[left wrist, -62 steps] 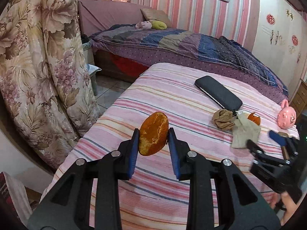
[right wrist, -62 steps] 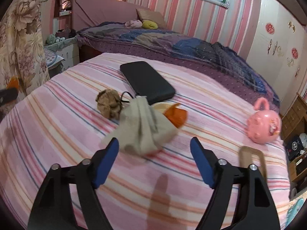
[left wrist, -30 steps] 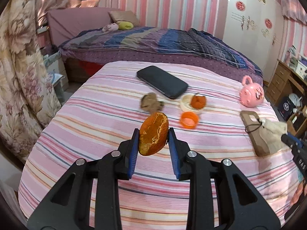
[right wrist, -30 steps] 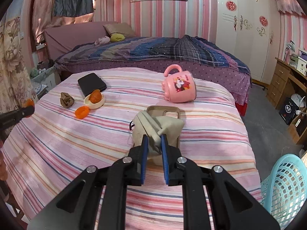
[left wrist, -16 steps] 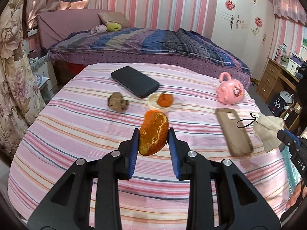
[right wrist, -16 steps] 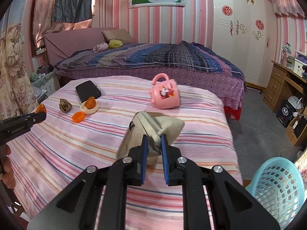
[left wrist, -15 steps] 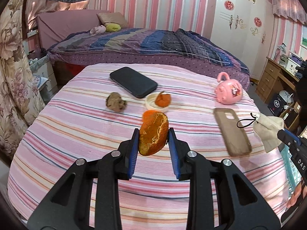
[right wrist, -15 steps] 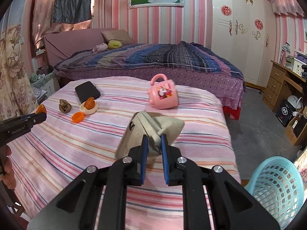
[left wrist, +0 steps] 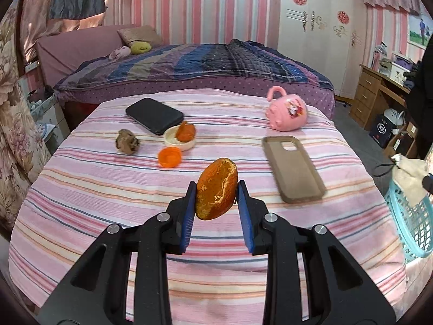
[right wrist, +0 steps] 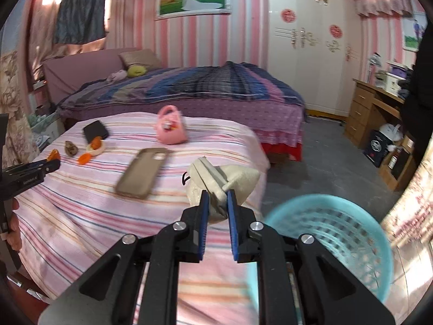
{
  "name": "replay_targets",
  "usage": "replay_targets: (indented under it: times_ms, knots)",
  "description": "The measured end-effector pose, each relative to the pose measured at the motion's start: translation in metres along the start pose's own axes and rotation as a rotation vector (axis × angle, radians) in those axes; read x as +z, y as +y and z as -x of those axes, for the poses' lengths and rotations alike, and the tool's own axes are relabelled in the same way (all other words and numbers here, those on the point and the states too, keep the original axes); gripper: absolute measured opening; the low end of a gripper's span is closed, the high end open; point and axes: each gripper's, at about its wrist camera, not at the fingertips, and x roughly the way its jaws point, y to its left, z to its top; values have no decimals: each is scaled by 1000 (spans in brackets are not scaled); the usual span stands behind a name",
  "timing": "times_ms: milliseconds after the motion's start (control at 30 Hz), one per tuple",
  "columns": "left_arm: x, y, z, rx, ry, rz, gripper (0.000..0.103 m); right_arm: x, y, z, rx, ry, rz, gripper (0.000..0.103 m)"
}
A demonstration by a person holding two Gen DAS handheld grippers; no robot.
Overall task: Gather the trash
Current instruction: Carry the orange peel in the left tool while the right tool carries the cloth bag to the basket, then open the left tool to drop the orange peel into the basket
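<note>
Left gripper [left wrist: 215, 199]: jaws clamped on the orange peel [left wrist: 216, 192], held above the striped bed [left wrist: 108, 189], as in the earlier frames. Right gripper [right wrist: 216, 203]: jaws pinched on the crumpled tissue [right wrist: 224, 178], now carried past the bed's edge; the blue basket [right wrist: 338, 233] has come much closer, just right of the fingers. On the bed, unmoved: phone case [left wrist: 293, 168], orange cap [left wrist: 169, 157], small dish [left wrist: 180, 138], brown wad [left wrist: 126, 142], black phone [left wrist: 154, 115], pink mug [left wrist: 286, 112].
</note>
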Motion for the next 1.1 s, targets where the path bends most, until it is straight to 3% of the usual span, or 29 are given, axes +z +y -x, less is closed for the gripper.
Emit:
replay_targets:
  times_ms: [200, 433, 800, 1100]
  knots:
    - [-3, -37, 9, -43, -3, -37, 29, -13, -54, 18, -76, -8, -58, 14]
    - [-6, -121, 19, -132, -33, -139, 29, -27, -98, 19, -134, 11, -102, 14]
    - [-26, -258, 15, -335, 14, -226, 29, -42, -151, 18, -242, 46, -123, 14]
    - [-39, -321, 8, -413, 57, -258, 31, -55, -188, 28, -288, 43, -206, 14]
